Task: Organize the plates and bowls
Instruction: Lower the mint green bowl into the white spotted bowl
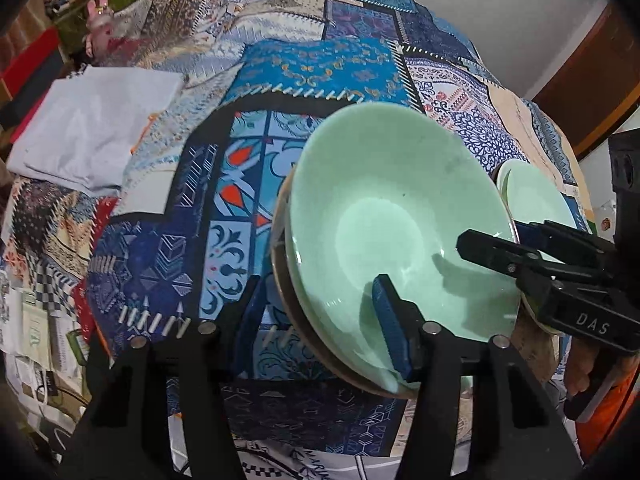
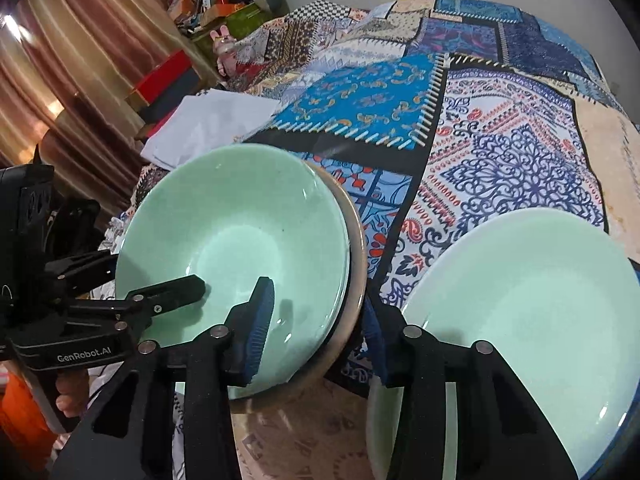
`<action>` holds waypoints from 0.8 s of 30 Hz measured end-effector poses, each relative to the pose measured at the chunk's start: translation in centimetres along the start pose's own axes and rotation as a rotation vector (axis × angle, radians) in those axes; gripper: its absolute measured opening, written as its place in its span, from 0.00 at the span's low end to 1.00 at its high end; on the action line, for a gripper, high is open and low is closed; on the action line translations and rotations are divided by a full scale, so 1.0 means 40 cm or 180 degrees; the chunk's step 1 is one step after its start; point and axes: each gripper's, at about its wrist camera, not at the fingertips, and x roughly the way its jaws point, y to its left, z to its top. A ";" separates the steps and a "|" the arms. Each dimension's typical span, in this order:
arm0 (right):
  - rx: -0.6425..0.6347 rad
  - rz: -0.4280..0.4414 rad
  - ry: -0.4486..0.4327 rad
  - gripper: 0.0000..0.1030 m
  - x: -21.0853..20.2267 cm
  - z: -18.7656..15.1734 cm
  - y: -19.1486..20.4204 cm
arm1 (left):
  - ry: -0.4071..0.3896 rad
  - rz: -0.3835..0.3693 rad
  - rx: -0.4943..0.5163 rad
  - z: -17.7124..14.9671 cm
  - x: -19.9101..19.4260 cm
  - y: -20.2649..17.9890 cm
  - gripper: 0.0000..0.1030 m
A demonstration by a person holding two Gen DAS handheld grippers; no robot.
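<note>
A stack of dishes sits on the patterned tablecloth: a mint green bowl (image 1: 392, 216) (image 2: 236, 248) on top of another green dish and a beige plate (image 2: 354, 276). My left gripper (image 1: 320, 312) is open and straddles the stack's rim, one blue-padded finger (image 1: 390, 328) inside the bowl, the other outside. My right gripper (image 2: 320, 320) is open and straddles the opposite rim, one finger (image 2: 260, 312) inside the bowl; it also shows in the left wrist view (image 1: 504, 252). A second mint green plate (image 2: 516, 328) (image 1: 536, 196) lies to the right of the stack.
A folded white cloth (image 1: 96, 136) (image 2: 208, 124) lies on the tablecloth (image 2: 500, 152) at the far left. Boxes and clutter (image 2: 208, 4) are piled beyond the table's far left, with a curtain behind. A wooden door (image 1: 592, 72) stands at the right.
</note>
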 end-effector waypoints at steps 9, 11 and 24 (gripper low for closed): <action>0.0005 -0.0011 0.0050 0.37 0.029 -0.004 0.012 | -0.0029 -0.0104 0.0005 -0.007 -0.003 -0.007 0.41; 0.0003 -0.0029 0.0035 0.36 0.029 -0.005 0.014 | -0.0026 -0.0102 0.0000 -0.002 0.001 -0.006 0.41; 0.0094 -0.0041 -0.0035 0.27 0.020 -0.003 -0.003 | -0.0067 0.0086 0.0096 0.002 -0.012 -0.032 0.41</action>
